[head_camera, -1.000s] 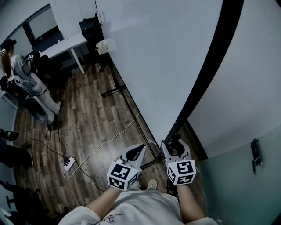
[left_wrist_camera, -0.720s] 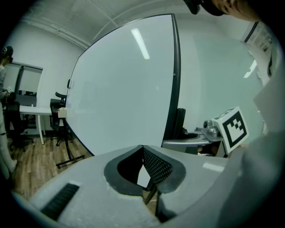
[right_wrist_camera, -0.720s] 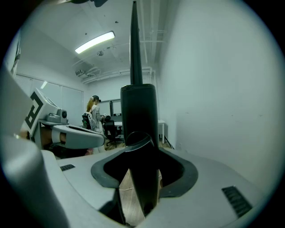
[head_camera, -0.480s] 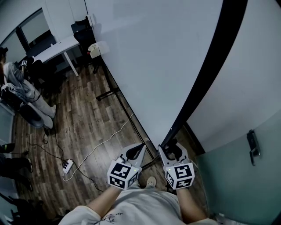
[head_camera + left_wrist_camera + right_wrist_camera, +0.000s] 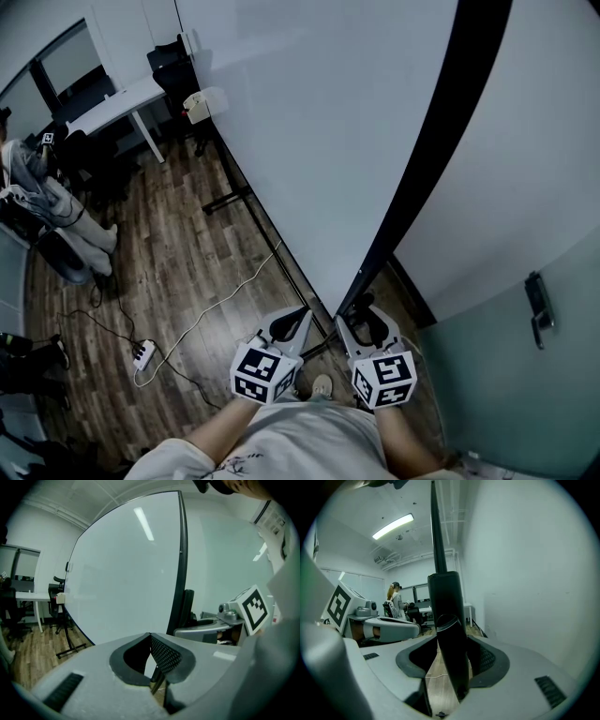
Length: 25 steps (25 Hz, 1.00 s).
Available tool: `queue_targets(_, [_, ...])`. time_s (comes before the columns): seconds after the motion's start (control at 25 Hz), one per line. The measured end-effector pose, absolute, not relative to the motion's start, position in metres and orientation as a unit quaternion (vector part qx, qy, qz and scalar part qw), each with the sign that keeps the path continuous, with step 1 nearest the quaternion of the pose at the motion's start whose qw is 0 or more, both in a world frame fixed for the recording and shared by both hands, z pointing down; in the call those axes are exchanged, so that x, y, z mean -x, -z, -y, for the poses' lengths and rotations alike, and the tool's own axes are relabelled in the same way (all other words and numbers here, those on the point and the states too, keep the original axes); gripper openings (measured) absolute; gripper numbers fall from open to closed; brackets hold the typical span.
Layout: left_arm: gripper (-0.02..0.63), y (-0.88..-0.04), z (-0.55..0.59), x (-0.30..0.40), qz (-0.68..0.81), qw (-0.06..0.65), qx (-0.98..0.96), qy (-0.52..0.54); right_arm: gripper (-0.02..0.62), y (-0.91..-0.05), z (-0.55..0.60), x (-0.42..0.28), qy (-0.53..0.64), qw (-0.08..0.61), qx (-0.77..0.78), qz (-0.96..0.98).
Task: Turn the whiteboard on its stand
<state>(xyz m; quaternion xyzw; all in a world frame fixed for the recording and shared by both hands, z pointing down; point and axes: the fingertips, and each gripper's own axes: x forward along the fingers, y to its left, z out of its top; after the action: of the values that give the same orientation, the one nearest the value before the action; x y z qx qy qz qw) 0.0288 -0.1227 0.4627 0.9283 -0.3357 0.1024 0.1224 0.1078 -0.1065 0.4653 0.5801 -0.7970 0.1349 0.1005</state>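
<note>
The tall whiteboard [image 5: 309, 141] stands on a rolling stand, its black side frame [image 5: 441, 141] running down to my hands. My right gripper [image 5: 364, 317] is shut on the lower end of that frame; in the right gripper view the black bar [image 5: 447, 620] passes between the jaws of the right gripper [image 5: 450, 663]. My left gripper [image 5: 298, 319] hangs just left of it, in front of the board's face, shut with nothing in it. In the left gripper view the left gripper [image 5: 151, 637] faces the white surface [image 5: 126, 569], with the frame [image 5: 180, 564] to its right.
A stand foot [image 5: 230, 199] lies on the wooden floor, with a white cable [image 5: 225, 300] running to a power strip [image 5: 142, 353]. At the far left are a desk [image 5: 117, 103], an office chair [image 5: 173, 61] and a person [image 5: 37, 178]. A wall and a door handle [image 5: 536, 305] are on the right.
The board's black edge and my right gripper on it have shifted slightly left, and the room behind has slid a little. The left gripper has hardly moved.
</note>
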Motion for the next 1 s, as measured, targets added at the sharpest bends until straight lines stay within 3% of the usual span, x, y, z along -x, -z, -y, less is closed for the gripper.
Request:
queue_targets(0.32, [0.011, -0.465, 0.118, -0.035, 0.327, 0.122, -0.931, -0.107, 0.170, -0.465, 0.094, -0.118, -0.142, 0.108, -0.594, 0.785])
queue_targets(0.68, [0.011, -0.470, 0.109, -0.039, 0.320, 0.123, -0.933, -0.110, 0.035, -0.474, 0.080, -0.111, -0.147, 0.118, -0.587, 0.787])
queue_targets(1.0, [0.011, -0.475, 0.105, -0.027, 0.322, 0.120, -0.932, -0.116, 0.008, -0.476, 0.085, -0.080, -0.151, 0.132, -0.559, 0.804])
